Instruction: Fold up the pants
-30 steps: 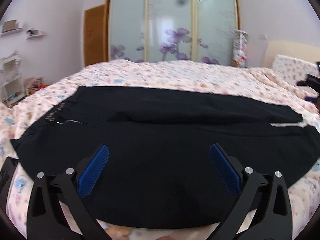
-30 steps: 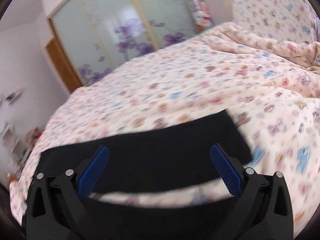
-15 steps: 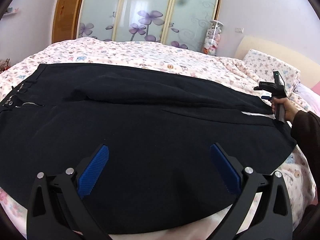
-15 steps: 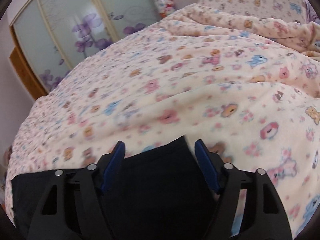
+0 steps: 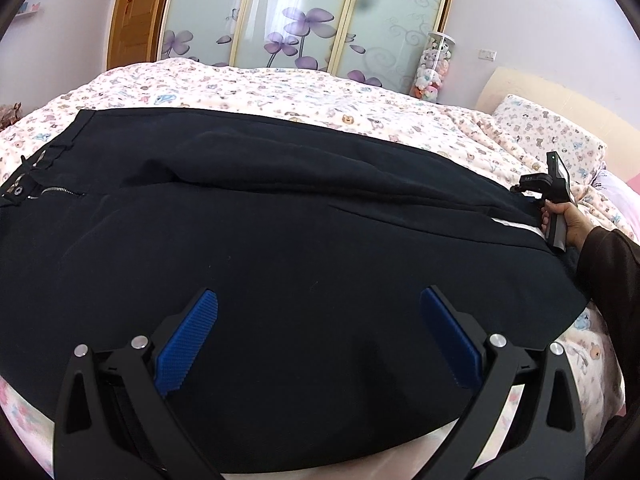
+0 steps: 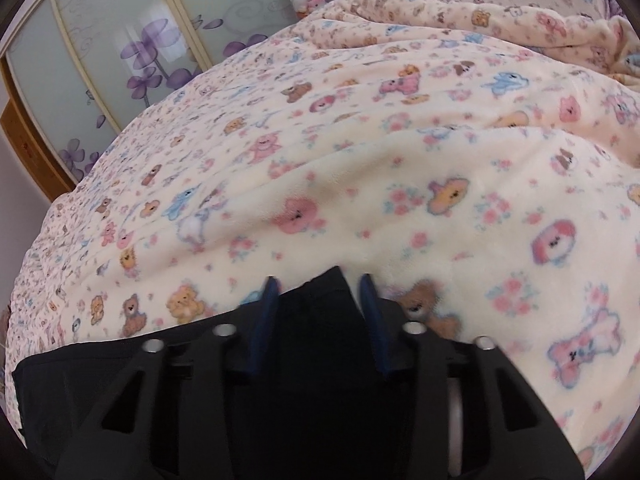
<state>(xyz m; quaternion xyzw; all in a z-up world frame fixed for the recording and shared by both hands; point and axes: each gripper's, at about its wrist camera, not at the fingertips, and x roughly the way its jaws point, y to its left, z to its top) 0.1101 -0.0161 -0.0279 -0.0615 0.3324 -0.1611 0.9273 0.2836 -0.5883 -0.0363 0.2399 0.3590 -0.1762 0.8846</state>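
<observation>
Pants (image 5: 280, 240) lie flat on the bed (image 5: 280, 84), long axis left-right. My right gripper (image 6: 320, 284) straddles the hem end, jaws narrowed but not clamped; my left gripper (image 5: 318, 312) hovers spread wide above the near leg.

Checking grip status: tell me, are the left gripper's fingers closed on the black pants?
No, the left gripper hovers with fingers wide apart above the black pants.

A large bed (image 5: 280, 84) fills the room, covered with a cream blanket (image 6: 360, 184) printed with small bears. Behind it stands a wardrobe (image 5: 304, 16) with frosted sliding doors and purple flowers, beside a wooden door (image 5: 136, 16). The walls are pale lilac. A pillow (image 5: 548, 128) lies against the headboard (image 5: 560, 92).
</observation>
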